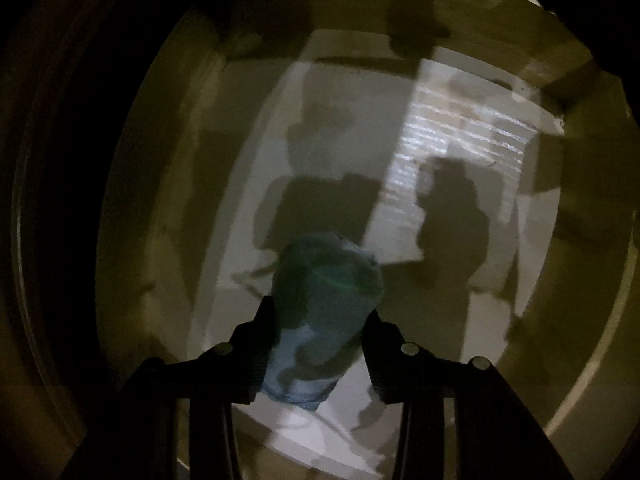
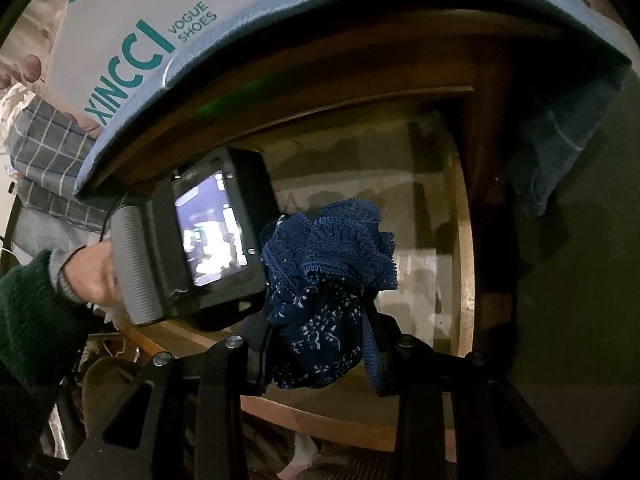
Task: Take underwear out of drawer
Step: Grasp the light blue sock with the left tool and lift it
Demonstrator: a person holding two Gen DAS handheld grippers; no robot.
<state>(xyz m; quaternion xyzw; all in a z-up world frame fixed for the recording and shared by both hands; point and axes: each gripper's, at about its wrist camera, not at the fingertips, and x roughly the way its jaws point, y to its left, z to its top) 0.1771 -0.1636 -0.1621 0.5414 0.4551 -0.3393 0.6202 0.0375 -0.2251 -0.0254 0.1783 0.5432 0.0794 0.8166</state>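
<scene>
In the left wrist view my left gripper (image 1: 320,312) is shut on a light blue-green bundle of underwear (image 1: 320,304) and holds it over the pale floor of the open drawer (image 1: 360,152). In the right wrist view my right gripper (image 2: 320,320) is shut on dark navy lace underwear (image 2: 324,264) with a small white print, held above the drawer's wooden front rim (image 2: 320,420). The left gripper's body with its lit screen (image 2: 208,228) reaches into the drawer from the left, held by a hand.
A white shoe box (image 2: 132,28) sits on a blue cloth (image 2: 552,160) that covers the top above the drawer and hangs down at the right. The drawer's wooden right wall (image 2: 464,248) is close. Checked fabric (image 2: 48,152) lies at the left.
</scene>
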